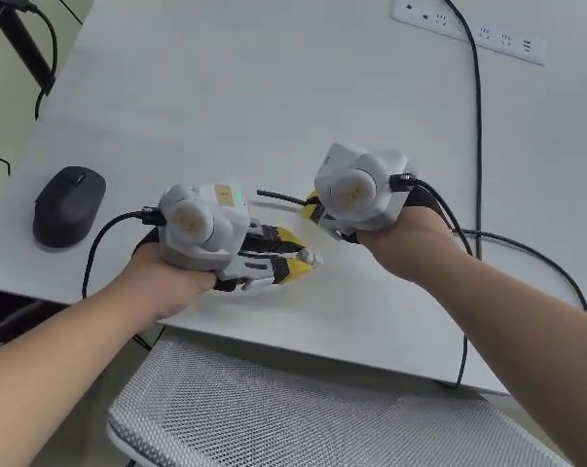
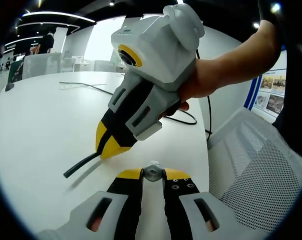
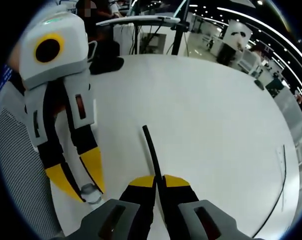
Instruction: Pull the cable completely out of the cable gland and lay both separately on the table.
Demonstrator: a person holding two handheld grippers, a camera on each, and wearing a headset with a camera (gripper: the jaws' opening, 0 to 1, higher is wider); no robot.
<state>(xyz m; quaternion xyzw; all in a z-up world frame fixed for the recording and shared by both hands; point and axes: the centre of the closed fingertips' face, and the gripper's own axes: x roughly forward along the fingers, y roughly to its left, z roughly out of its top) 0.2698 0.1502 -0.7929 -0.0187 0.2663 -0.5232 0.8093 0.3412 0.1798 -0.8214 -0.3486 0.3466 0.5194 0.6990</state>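
Note:
My left gripper [image 2: 152,175] is shut on a small grey cable gland [image 2: 152,171], which sits between its yellow-tipped jaws. My right gripper [image 3: 158,179] is shut on a short black cable [image 3: 149,145] whose free end sticks out ahead of the jaws. Cable and gland are apart, with a gap between them. In the head view both grippers hover just above the white table [image 1: 225,88] near its front edge, left gripper [image 1: 301,260] below the right gripper [image 1: 312,207]. The cable [image 1: 278,197] points left from the right one.
A black mouse [image 1: 68,202] lies at the table's left. A white power strip [image 1: 468,32] lies at the far right, with a black cord [image 1: 476,117] running down from it. A mesh chair [image 1: 303,409] stands below the front edge.

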